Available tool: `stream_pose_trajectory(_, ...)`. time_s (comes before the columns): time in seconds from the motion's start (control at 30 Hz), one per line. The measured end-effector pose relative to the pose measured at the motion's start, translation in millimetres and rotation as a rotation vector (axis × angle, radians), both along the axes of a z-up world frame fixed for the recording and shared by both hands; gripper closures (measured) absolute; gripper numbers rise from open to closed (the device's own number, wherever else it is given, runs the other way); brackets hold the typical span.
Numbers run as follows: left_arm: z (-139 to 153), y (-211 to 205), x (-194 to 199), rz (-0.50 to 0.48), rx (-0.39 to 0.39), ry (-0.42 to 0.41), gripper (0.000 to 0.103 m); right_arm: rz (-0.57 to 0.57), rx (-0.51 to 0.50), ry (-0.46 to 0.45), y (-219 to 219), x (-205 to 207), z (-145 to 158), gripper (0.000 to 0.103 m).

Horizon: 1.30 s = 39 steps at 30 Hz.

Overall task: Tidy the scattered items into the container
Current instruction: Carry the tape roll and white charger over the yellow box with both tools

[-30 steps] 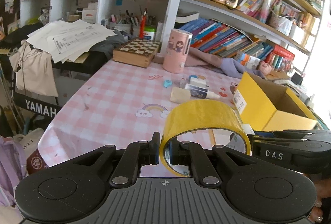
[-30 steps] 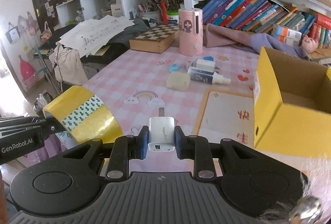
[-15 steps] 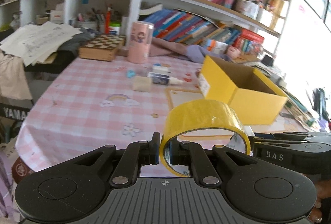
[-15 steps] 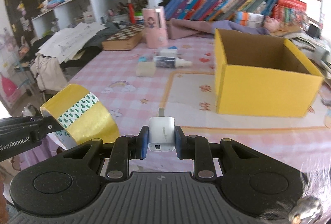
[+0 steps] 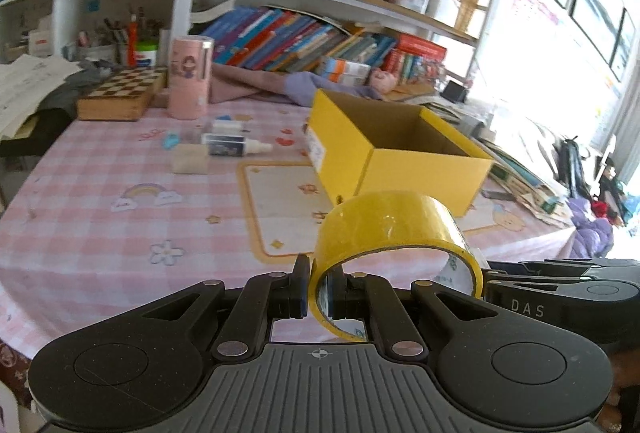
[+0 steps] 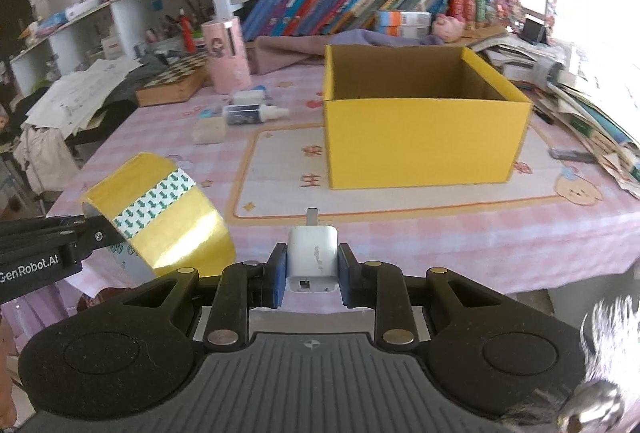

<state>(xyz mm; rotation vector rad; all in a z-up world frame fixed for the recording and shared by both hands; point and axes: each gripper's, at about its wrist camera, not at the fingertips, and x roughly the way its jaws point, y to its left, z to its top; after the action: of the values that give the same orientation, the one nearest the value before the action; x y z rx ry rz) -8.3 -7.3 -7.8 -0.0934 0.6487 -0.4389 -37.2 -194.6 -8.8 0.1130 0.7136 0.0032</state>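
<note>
My left fingers pinch the wall of a yellow tape roll; my right fingers clamp a white charger. Both hang short of the yellow box. A glue bottle and an eraser wait on the tabletop.

A small white charger is squeezed between the pads of the right hand-held gripper. A yellow tape roll is held up at the left. An open yellow box is seen on the pink table.
</note>
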Motion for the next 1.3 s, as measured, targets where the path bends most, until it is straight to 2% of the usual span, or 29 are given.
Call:
stream_pose_trajectory(0.6, -2, -36, 8, -0.115, -0.003, 0.006, 0.096, -0.122, -0.001, 0.009, -36, -15, 1, 0.079)
stream_pose_trajectory(0.97, -2, -61, 23, -0.168, -0.006, -0.002, 0.096, -0.172, -0.010, 0.012, -57, -9, 1, 0.079)
stream_pose_trajectory(1.3, 2, -71, 35, -0.177, -0.003, -0.028, 0.096, -0.178, -0.017, 0.005, -67, 7, 3, 0.079)
